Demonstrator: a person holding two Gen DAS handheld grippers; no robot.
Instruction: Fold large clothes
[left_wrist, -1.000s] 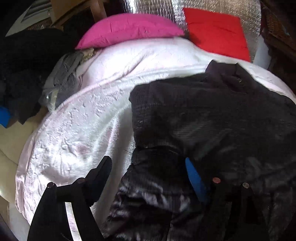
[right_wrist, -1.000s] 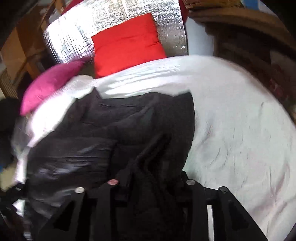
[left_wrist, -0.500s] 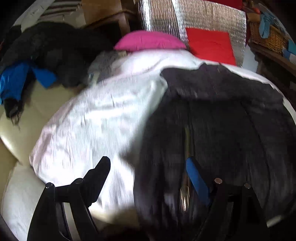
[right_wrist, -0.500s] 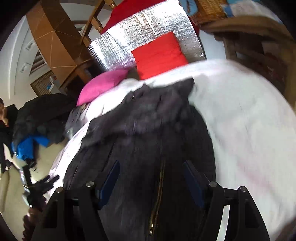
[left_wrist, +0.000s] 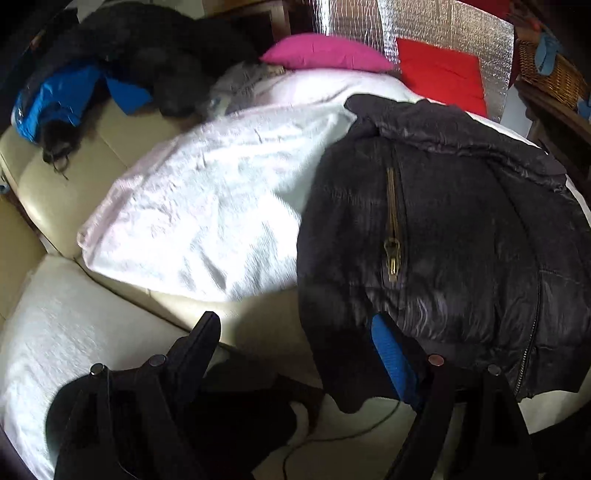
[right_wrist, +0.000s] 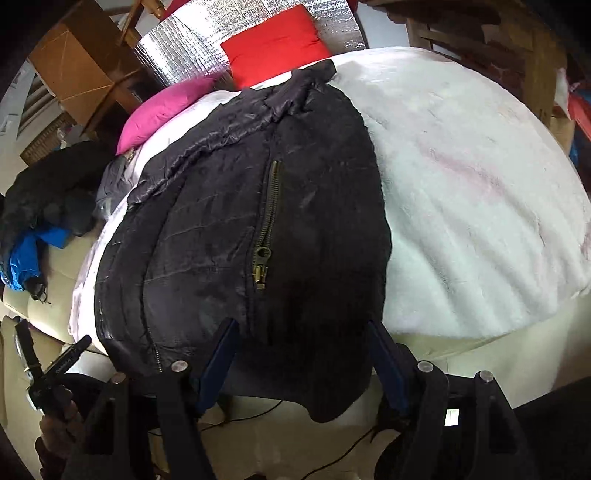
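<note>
The black jacket (right_wrist: 240, 236) lies spread on the white blanket (right_wrist: 461, 184), long axis running away toward the pillows, its hem overhanging just ahead of the released right gripper (right_wrist: 303, 365), the nearer; the left gripper (left_wrist: 295, 354) also gapes empty.

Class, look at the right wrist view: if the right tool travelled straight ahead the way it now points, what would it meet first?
Most likely the black jacket. The right tool stands open with the jacket's lower hem hanging between its fingers, so that dark fabric lies first in line, ahead of the white blanket. Depth is unclear here.
</note>
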